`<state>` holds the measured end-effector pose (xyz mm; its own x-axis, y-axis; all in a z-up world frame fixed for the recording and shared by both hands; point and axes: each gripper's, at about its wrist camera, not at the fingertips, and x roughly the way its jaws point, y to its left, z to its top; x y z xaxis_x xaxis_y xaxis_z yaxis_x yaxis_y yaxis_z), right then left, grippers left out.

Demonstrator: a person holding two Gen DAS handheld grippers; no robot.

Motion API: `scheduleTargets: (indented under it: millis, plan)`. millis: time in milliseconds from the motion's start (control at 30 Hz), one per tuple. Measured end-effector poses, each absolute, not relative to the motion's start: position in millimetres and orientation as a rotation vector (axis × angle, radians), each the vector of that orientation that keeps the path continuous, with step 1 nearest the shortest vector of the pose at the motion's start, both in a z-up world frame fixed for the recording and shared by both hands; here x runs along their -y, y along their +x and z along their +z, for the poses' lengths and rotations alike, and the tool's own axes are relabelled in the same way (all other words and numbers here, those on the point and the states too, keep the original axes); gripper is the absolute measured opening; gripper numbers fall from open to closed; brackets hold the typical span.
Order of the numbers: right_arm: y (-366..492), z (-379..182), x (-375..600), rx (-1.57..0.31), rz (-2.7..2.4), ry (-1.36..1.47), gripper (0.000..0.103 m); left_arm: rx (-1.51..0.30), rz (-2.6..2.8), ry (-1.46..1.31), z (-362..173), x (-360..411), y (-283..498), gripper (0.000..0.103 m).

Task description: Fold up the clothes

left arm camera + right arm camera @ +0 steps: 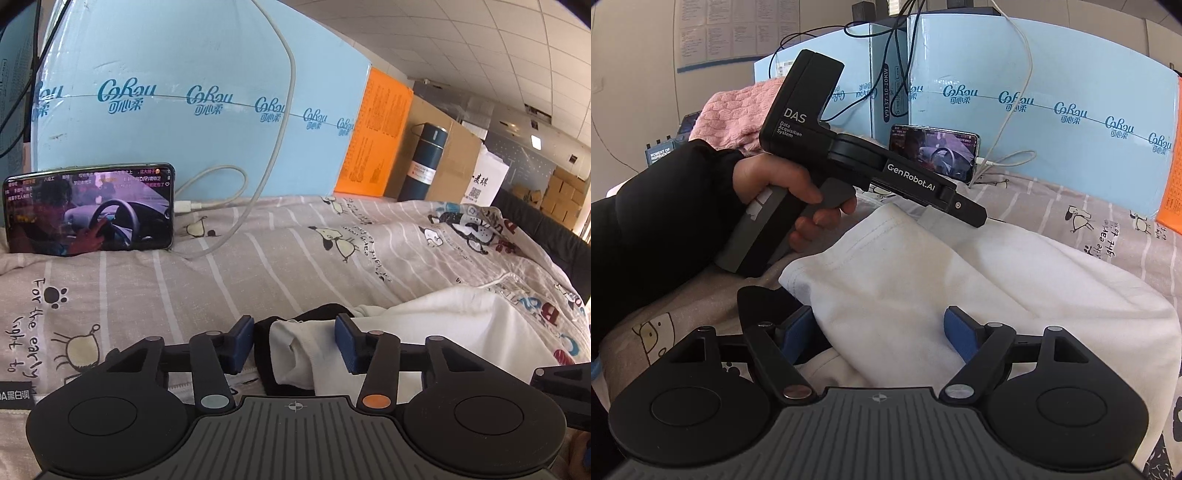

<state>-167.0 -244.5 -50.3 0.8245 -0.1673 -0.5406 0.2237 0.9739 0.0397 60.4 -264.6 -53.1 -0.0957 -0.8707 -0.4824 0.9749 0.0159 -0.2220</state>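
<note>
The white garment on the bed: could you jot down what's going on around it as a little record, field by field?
surface: bed sheet with cartoon print
garment: white garment, rumpled, partly folded over
left gripper: left gripper open, jaws either side of a white-and-black cloth edge
right gripper: right gripper open, jaws astride the garment's edge
behind: phone propped up, playing video; white cable plugged into it
backdrop: blue boxes
far corner: dark flask

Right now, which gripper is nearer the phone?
Left. The left gripper sits at the far edge of the white garment, just short of the phone propped against the blue box. The right gripper is at the garment's near edge.
</note>
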Motion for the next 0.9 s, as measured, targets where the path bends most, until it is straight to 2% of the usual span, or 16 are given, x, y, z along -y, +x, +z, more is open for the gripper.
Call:
scheduleTargets:
  millis: [267, 400, 467, 500, 533, 567, 600, 667, 700, 767, 900]
  plan:
    - [-165, -48, 233, -0.581, -0.247, 0.002, 0.075, -0.406, -1.518, 0.343, -45, 256, 41, 0.043]
    - [-161, -46, 227, -0.583, -0.287, -0.050, 0.071, -0.397, -1.548, 0.360, -44, 254, 39, 0.043]
    - [-159, -46, 226, -0.587, -0.296, -0.051, 0.057, -0.404, -1.560, 0.374, -45, 255, 37, 0.041]
    - [-158, -46, 225, -0.589, -0.300, -0.050, 0.053, -0.408, -1.559, 0.383, -46, 256, 36, 0.038]
    - [-156, -46, 224, -0.590, -0.307, -0.052, 0.047, -0.406, -1.561, 0.385, -46, 256, 36, 0.024]
    - [-155, -46, 222, -0.591, -0.315, -0.055, 0.041, -0.399, -1.565, 0.383, -46, 255, 35, 0.020]
    - [-154, -46, 221, -0.591, -0.322, -0.059, 0.038, -0.392, -1.568, 0.382, -45, 254, 34, 0.016]
    - [-155, -45, 218, -0.575, -0.336, -0.069, 0.023, -0.357, -1.560, 0.382, -43, 251, 30, 0.013]
    - [-157, -43, 217, -0.560, -0.337, -0.065, 0.018, -0.339, -1.556, 0.381, -42, 249, 28, 0.013]
    - [-166, -38, 219, -0.510, -0.346, -0.030, 0.013, -0.307, -1.542, 0.344, -35, 246, 26, 0.011]
    - [-192, -23, 224, -0.381, -0.389, 0.037, 0.010, -0.249, -1.506, 0.270, -9, 246, 14, 0.009]
